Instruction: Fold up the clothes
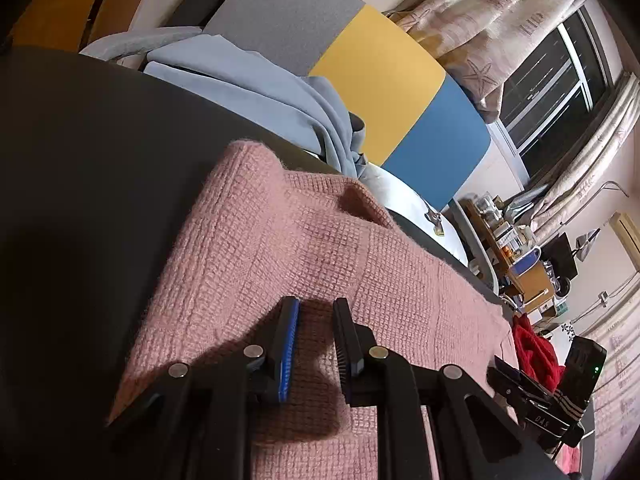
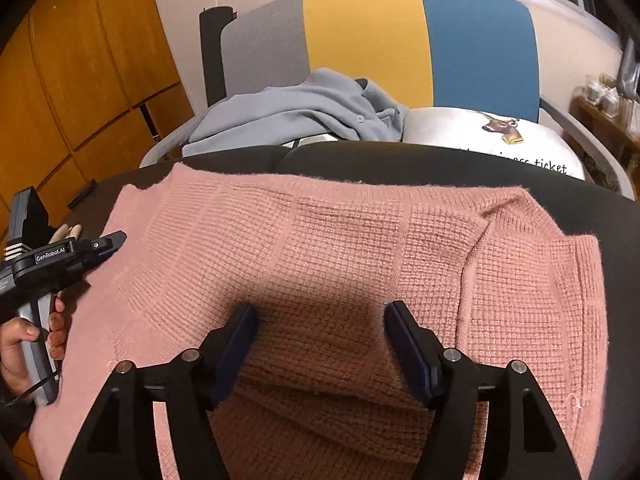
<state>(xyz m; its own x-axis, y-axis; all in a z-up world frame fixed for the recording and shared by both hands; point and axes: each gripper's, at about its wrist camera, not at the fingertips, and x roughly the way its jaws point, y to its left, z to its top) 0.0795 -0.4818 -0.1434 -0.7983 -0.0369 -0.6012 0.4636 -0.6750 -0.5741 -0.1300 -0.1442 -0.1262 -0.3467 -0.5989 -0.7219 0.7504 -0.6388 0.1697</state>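
A pink knitted sweater (image 1: pixel 304 248) lies spread flat on a dark surface (image 1: pixel 88 168), one part folded over itself on the right (image 2: pixel 520 248). In the left wrist view my left gripper (image 1: pixel 316 312) hovers just over the knit, narrowly open, with nothing between its fingers. From the right wrist view the left gripper (image 2: pixel 114 240) sits at the sweater's left edge, held by a hand (image 2: pixel 24 344). My right gripper (image 2: pixel 320 314) stands wide open over the sweater's (image 2: pixel 340 232) near middle, empty. Its body shows at the lower right of the left wrist view.
Behind the dark surface (image 2: pixel 400 160) stands a chair with a grey, yellow and blue backrest (image 2: pixel 400 40). It holds a crumpled light-blue garment (image 2: pixel 288 116) and a white printed cushion (image 2: pixel 460 132). A red garment (image 1: pixel 532 352) lies at the right. Wooden cabinets (image 2: pixel 80 80) stand left.
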